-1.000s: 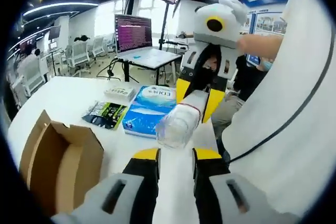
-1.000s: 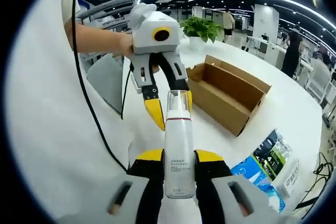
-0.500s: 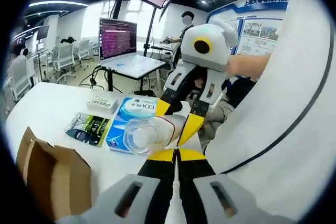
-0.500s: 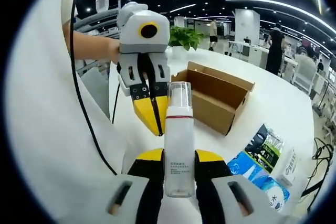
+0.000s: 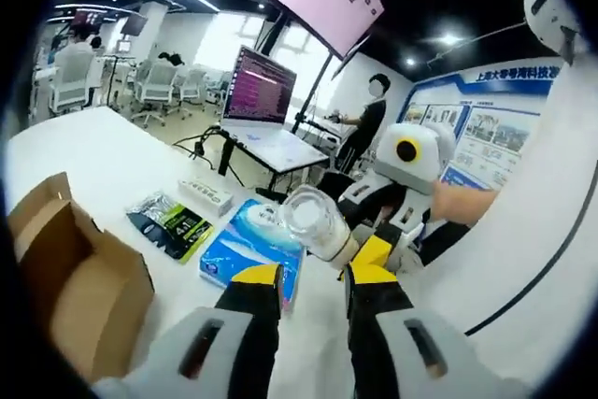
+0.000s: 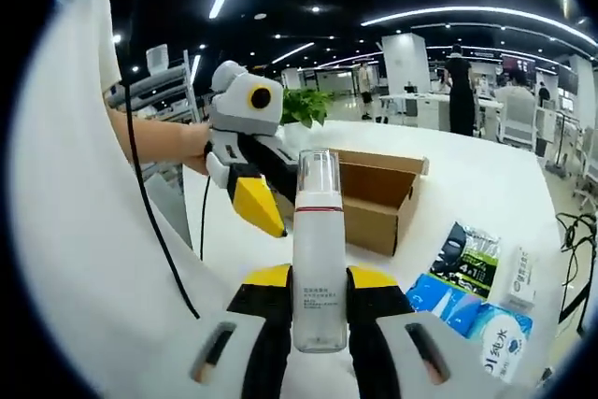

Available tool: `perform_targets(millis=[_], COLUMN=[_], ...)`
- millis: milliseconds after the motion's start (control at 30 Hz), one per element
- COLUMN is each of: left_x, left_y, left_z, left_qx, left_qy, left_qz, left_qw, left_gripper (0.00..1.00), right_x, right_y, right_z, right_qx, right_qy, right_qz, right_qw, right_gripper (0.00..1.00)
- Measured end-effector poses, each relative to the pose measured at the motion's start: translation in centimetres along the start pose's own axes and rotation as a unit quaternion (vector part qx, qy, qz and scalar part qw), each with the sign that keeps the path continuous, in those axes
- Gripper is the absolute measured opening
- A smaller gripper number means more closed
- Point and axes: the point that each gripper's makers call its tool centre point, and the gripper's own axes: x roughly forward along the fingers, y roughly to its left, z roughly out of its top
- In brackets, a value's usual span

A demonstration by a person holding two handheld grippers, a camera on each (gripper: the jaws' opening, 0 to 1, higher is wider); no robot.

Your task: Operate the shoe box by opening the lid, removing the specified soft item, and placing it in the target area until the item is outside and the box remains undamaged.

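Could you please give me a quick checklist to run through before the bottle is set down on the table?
1. Grip: right gripper shut on the clear plastic bottle with a white label: ok.
2. Bottle outside the open brown cardboard box: ok.
3. Left gripper free of the bottle, jaws apart: ok.
4. Box undamaged: no tears seen on the faces shown, far side cannot tell.
5. Landing spot: bare white table beside the blue tissue pack: ok.
6. Bottle cap seated: cannot tell.
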Motion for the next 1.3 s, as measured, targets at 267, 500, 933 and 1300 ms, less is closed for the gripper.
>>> perform_targets(millis=[267, 500, 933, 1300], left_x=[0.7, 1.0, 2.3, 3.4], left_y=[-1.7, -2.4, -3.8, -3.7], left_z=[0.6, 0.7, 0.3, 0.7], left_qx=[0.018, 0.036, 0.055, 0.063], left_qy=[0.000, 0.005, 0.008, -0.004], left_qz=[-0.004, 0.004, 0.001, 0.025], left_qw=[0.9998, 0.9993, 0.9985, 0.9977], left_gripper=[0.21, 0.22, 0.24, 0.26], right_x=[-0.2, 0.1, 0.8, 0.4], right_y=[0.0, 0.3, 1.1, -0.1], right_z=[0.1, -0.5, -3.0, -3.4], right_qx=[-0.017, -0.042, -0.031, -0.008], right_qy=[-0.013, 0.001, 0.051, 0.051], right_qz=[-0.004, -0.019, -0.032, -0.068], right_qw=[0.9998, 0.9989, 0.9977, 0.9964], right_gripper=[0.18, 0.18, 0.18, 0.18])
